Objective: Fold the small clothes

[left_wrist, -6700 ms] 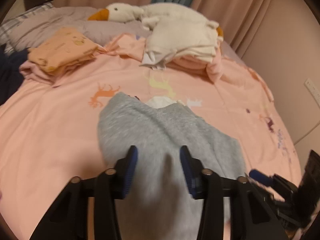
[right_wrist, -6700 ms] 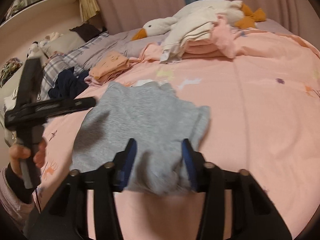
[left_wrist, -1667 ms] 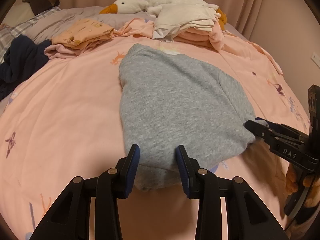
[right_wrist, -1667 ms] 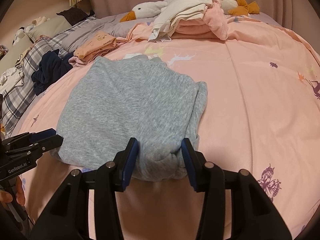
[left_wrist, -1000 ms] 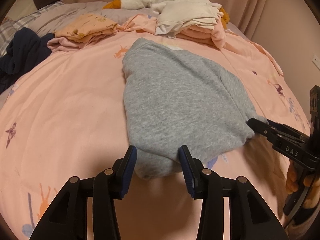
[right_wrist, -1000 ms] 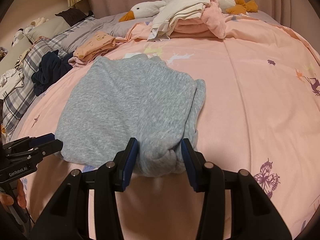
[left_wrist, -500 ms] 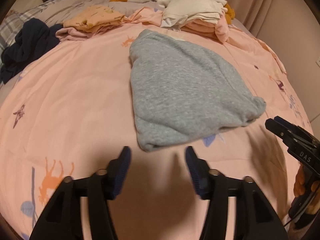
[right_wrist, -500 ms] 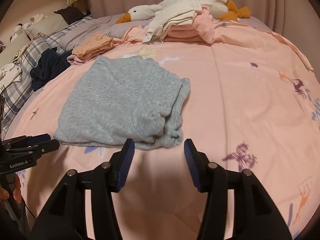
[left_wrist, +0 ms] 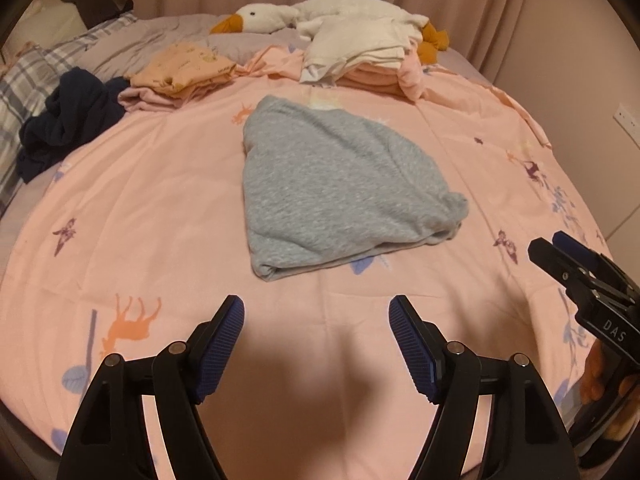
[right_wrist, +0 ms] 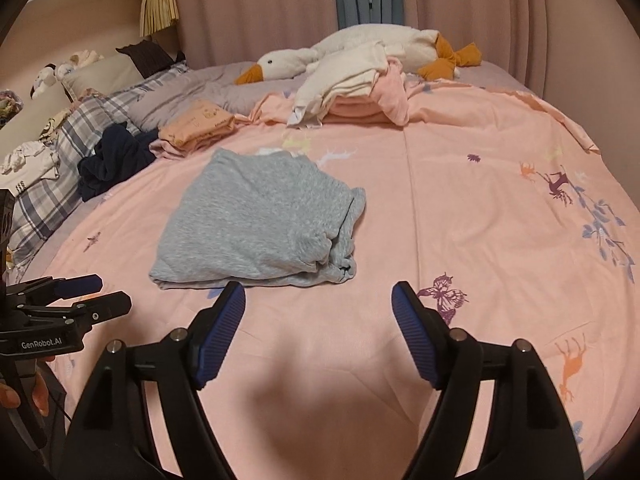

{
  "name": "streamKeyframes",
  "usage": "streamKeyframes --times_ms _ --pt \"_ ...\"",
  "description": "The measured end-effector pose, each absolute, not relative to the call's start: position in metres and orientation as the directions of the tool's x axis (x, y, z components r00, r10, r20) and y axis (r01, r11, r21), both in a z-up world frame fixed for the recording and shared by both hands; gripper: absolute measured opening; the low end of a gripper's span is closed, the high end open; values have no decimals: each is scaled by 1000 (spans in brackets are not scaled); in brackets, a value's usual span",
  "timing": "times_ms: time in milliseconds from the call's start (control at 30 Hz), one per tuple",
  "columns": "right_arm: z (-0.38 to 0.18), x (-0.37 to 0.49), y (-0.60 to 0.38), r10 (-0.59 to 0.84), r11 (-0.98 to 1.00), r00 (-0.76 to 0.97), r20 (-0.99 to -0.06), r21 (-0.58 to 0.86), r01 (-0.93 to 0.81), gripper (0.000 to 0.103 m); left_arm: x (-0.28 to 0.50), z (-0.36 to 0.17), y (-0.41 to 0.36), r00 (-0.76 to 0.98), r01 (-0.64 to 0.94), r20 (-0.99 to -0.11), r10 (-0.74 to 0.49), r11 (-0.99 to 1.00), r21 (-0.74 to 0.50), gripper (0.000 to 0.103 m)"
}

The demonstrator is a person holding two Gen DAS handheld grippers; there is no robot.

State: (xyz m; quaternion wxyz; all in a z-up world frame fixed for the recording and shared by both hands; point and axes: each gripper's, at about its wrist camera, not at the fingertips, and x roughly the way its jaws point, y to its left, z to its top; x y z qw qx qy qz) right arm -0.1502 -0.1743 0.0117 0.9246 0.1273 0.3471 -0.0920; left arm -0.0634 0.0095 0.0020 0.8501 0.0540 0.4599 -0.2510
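A folded grey garment lies flat on the pink bedspread, its near right corner bunched; it also shows in the right wrist view. My left gripper is open and empty, held back from the garment's near edge. My right gripper is open and empty, just short of the garment's near edge. Each gripper shows in the other's view, the right one at the right edge and the left one at the left edge.
At the back lie a folded orange pile, a white and pink stack and a plush goose. A crumpled dark navy garment sits left by plaid pillows. Curtains and walls surround the bed.
Both grippers let go of the grey garment's near edge, opened wide and pulled back toward me. The garment now lies folded on the bed.
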Motion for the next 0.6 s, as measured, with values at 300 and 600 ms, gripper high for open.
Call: streamKeyframes --times_ms 300,600 --pt "27 -167 -170 -103 948 762 -639 169 270 87 -75 18 12 499 439 -790 -357 890 -125 90" --pt "38 -174 -168 -129 946 774 -619 158 284 95 -84 24 10 516 416 -801 -303 906 -75 97"
